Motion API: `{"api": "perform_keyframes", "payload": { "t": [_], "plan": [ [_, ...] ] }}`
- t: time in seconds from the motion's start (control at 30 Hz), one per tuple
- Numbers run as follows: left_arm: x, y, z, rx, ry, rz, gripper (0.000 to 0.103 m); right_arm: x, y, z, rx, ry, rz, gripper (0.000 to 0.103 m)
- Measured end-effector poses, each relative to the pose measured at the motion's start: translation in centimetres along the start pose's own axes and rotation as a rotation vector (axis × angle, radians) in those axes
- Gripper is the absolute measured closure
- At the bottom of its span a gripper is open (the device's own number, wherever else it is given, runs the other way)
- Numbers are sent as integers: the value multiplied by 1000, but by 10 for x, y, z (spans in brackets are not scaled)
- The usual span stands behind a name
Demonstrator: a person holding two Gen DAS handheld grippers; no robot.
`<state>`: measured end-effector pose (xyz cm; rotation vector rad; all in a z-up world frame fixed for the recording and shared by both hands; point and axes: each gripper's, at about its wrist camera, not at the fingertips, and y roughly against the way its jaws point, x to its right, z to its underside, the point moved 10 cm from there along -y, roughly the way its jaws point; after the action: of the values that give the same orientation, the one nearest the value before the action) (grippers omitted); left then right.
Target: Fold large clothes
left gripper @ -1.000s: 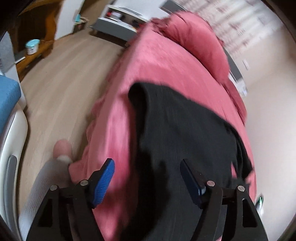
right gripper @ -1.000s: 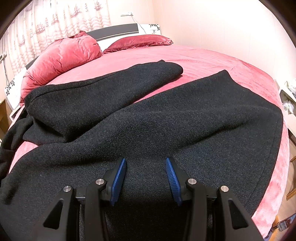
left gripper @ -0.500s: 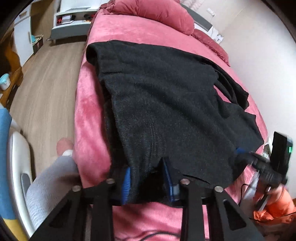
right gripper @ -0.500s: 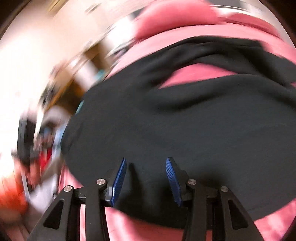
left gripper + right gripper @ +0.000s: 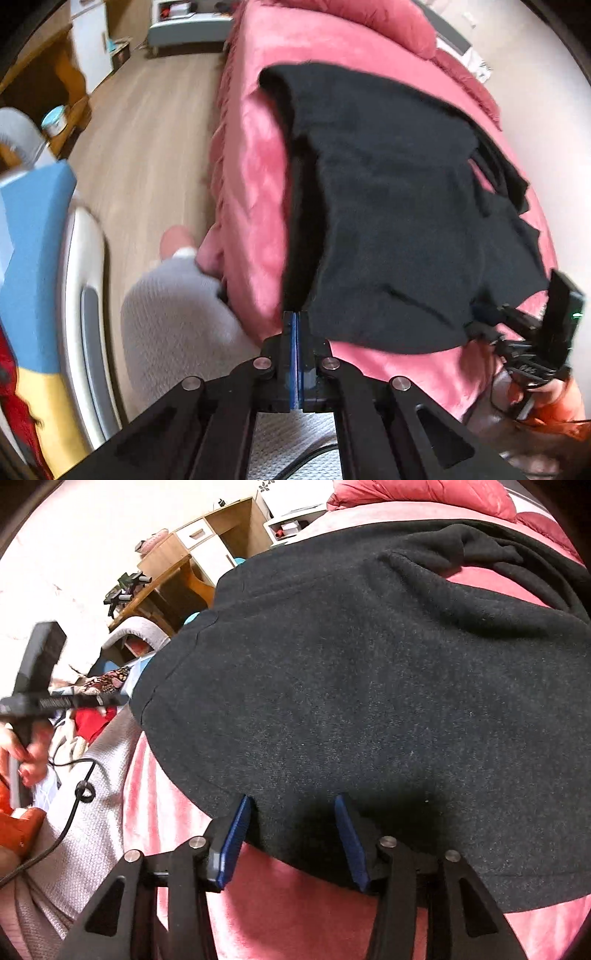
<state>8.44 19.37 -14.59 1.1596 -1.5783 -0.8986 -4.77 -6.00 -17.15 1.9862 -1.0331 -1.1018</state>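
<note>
My left gripper (image 5: 297,321) is clenched, blue pads fully together right at the near hem of the black coat (image 5: 399,206); I can't tell whether any cloth is pinched between them. My right gripper (image 5: 291,842) sits about half open, jaws just widened a bit, straddling the coat's near edge, pads not pressing on it. The coat lies spread across the pink bed (image 5: 255,184), hem near the bed's foot. My grey-clad leg (image 5: 173,310) is beside the bed.
</note>
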Motion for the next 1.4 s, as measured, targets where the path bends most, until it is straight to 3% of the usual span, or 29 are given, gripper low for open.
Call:
{"api": "perform_keyframes", "payload": {
  "t": [0.1,0.13,0.2,0.23,0.27,0.37,0.6,0.7,0.73,0.77,0.87,0.97,1.2,1.33,1.4],
  "plan": [
    [6,13,-16,89,4,-17,102,-1,3,-2,45,-13,-13,53],
    [10,20,-26,133,6,-29,96,1,5,-2,70,-34,-20,53],
    [30,32,-53,225,20,-9,72,8,9,-11,113,-83,-29,53],
    [44,34,-68,269,30,5,41,15,15,-16,149,-127,-41,53],
    [55,32,-77,298,34,10,22,21,20,-19,178,-163,-49,53],
    [103,13,-112,399,4,23,19,49,41,-29,264,-278,-38,53],
    [170,-92,-178,330,-92,-88,19,133,97,-30,364,-445,122,53],
    [168,-123,-192,325,-127,-150,16,182,132,-28,399,-518,208,53],
    [161,-132,-190,331,-120,-161,7,206,149,-30,418,-547,241,53],
    [154,-135,-188,358,-107,-146,1,223,161,-31,432,-568,266,53],
    [146,-132,-182,418,-75,-38,1,286,202,-46,482,-641,362,53],
    [145,-133,-181,412,-94,-75,0,342,228,-67,540,-728,434,53],
    [143,-134,-175,420,-91,-62,0,442,223,-108,544,-955,374,52],
    [141,-136,-174,423,-91,-62,0,446,204,-158,530,-1006,200,50],
    [142,-136,-173,423,-90,-60,0,444,189,-180,462,-1007,205,47]
  ]
}}
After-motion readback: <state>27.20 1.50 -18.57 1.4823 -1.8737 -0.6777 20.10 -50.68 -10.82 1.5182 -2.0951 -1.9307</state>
